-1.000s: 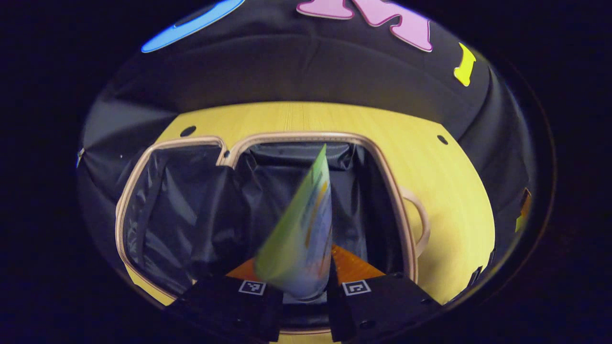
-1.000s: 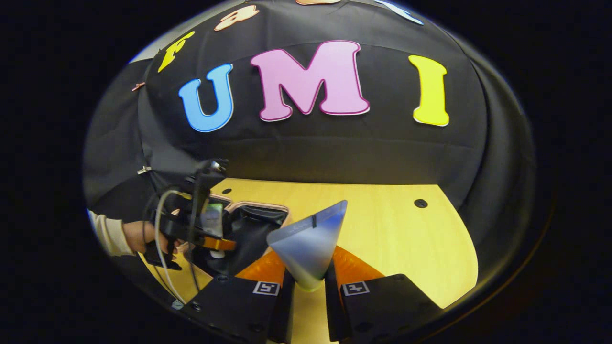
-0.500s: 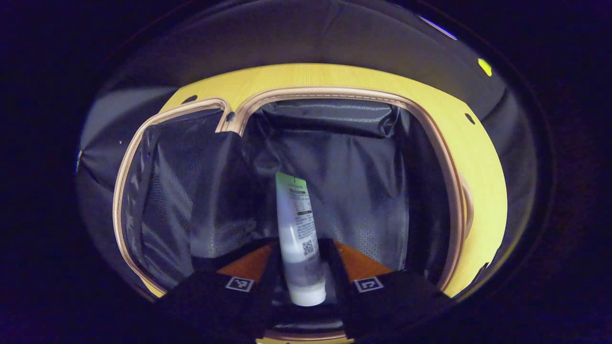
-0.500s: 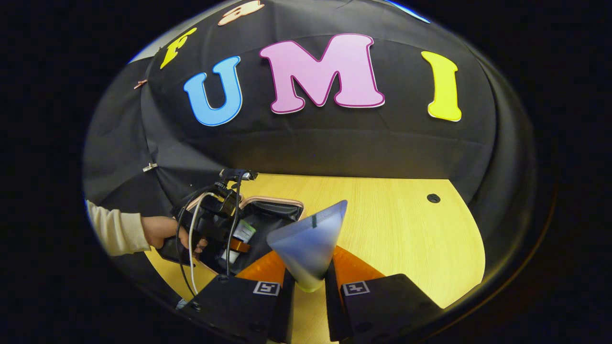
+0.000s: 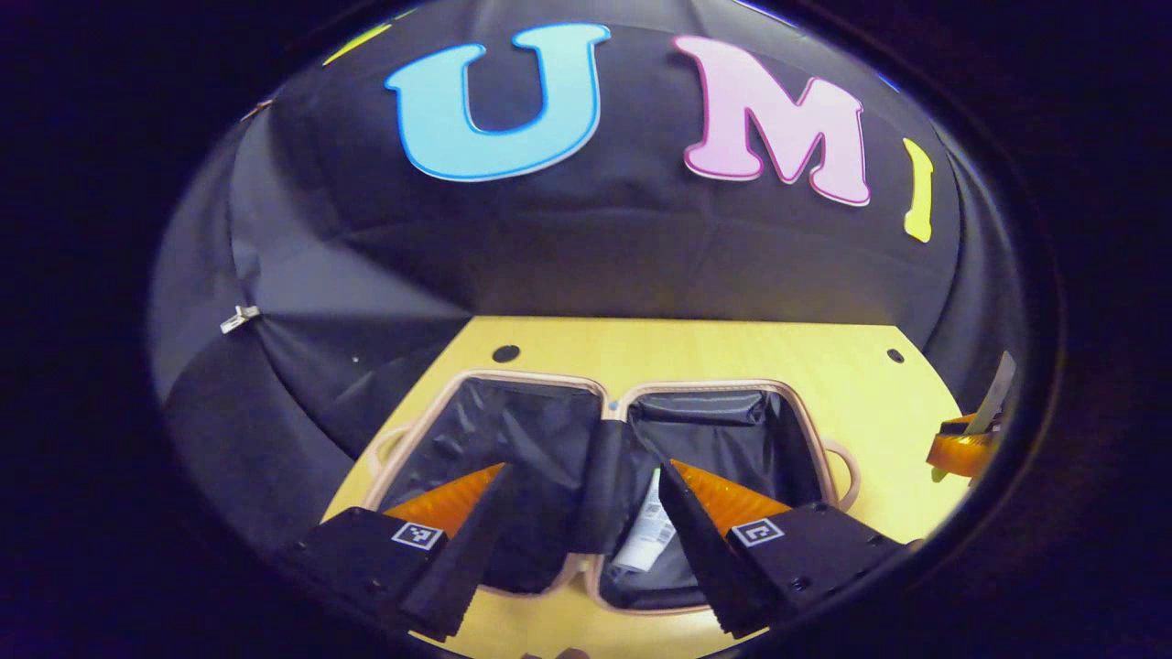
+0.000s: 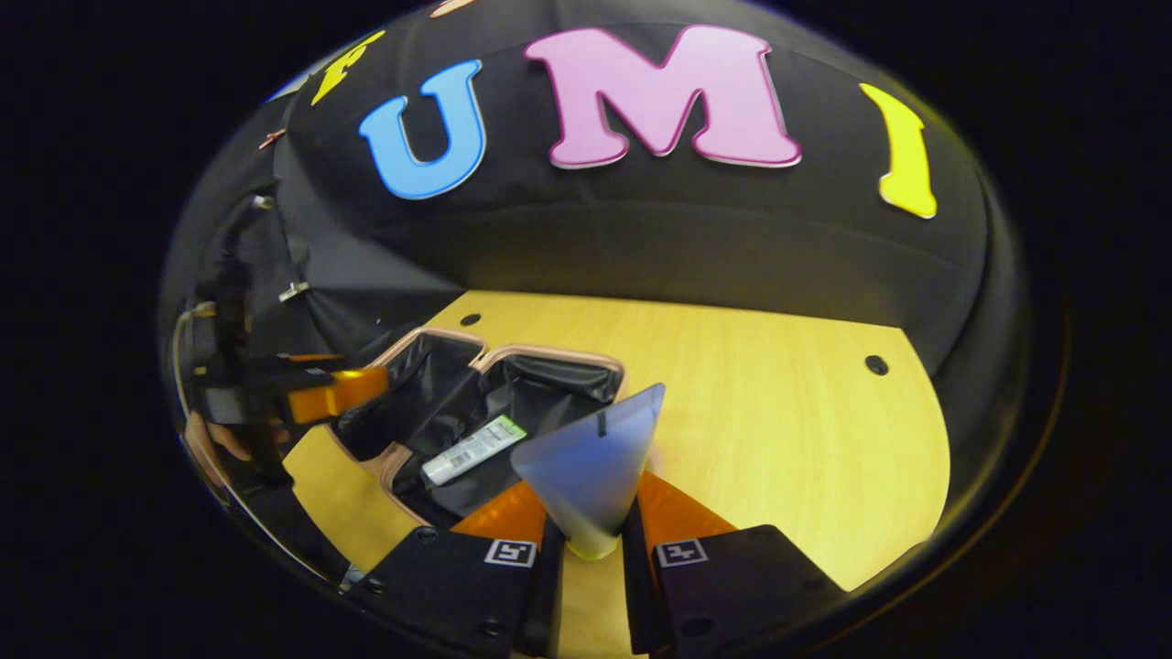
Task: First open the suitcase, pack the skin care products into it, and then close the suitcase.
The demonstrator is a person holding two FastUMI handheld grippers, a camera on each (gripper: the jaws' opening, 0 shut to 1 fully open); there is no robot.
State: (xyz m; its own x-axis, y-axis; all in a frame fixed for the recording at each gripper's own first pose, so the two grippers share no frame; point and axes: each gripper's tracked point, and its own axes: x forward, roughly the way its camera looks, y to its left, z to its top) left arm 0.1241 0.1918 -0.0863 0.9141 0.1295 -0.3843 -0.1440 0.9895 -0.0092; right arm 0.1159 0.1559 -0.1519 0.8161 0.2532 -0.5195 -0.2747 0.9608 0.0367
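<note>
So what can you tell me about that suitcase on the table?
The suitcase lies open and flat on the yellow table, its two halves side by side. A pale pinkish rim runs around each half, with a looped handle at the outer sides. Inside is crinkled dark lining. One white, green-ended tube lies in one half. Neither gripper touches it.

The table [image 6: 751, 412] was pale yellow wood with a fine grain and small dark holes. The suitcase [image 5: 513, 380] had a beige-pink rim and handles, with a glossy black lining. The tube lying inside it [image 6: 472, 449] was white with a green end and dark print. The held tube [image 6: 591, 462] shaded from blue-grey to a yellowish cap end.
</note>
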